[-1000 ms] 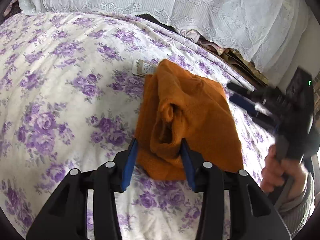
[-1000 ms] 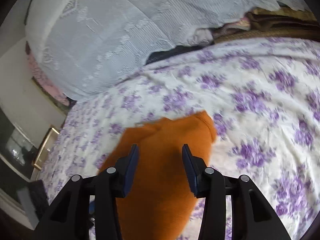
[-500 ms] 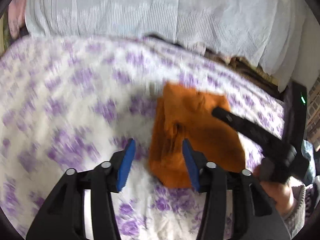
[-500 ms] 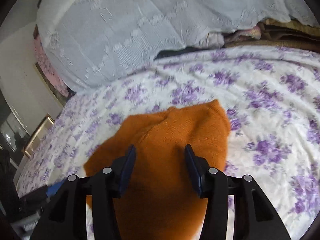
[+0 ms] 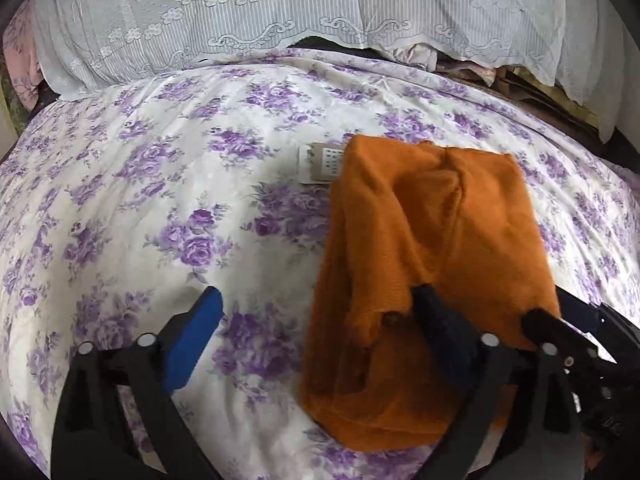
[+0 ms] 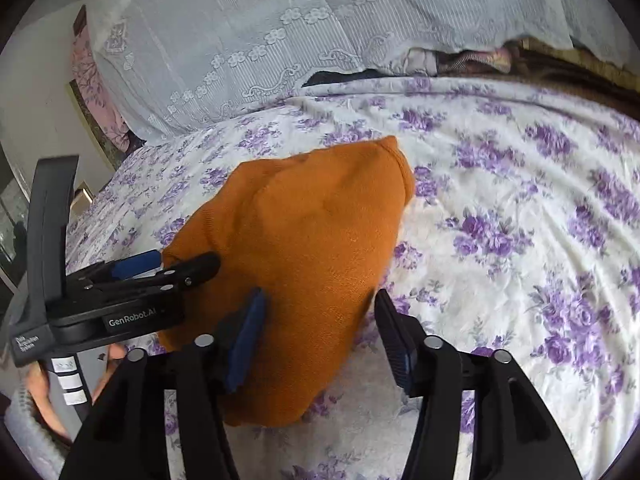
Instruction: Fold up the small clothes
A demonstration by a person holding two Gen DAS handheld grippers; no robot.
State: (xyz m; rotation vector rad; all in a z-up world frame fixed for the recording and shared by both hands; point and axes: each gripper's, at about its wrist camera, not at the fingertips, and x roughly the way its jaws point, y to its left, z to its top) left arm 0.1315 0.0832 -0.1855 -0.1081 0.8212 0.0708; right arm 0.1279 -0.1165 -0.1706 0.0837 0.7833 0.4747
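A folded orange knit garment (image 5: 432, 248) lies on the purple-flowered bedspread (image 5: 160, 200). A paper tag (image 5: 320, 164) sticks out at its far left corner. My left gripper (image 5: 316, 320) is open wide, its right finger resting on the garment's near left part, its left finger over the sheet. In the right wrist view the garment (image 6: 312, 240) lies under my open right gripper (image 6: 320, 328), whose fingers straddle its near right edge. The left gripper (image 6: 176, 266) shows there at the garment's left edge.
A white lace cover (image 5: 320, 12) drapes over a pile at the back of the bed. Brown and pink fabrics (image 6: 540, 56) lie at the back right. The bed's left edge meets a wall and a framed object (image 6: 82, 196).
Both grippers have opened wider and moved nearer the garment. The left gripper shifted left, so its right finger now rests on the cloth. The garment lies flatter.
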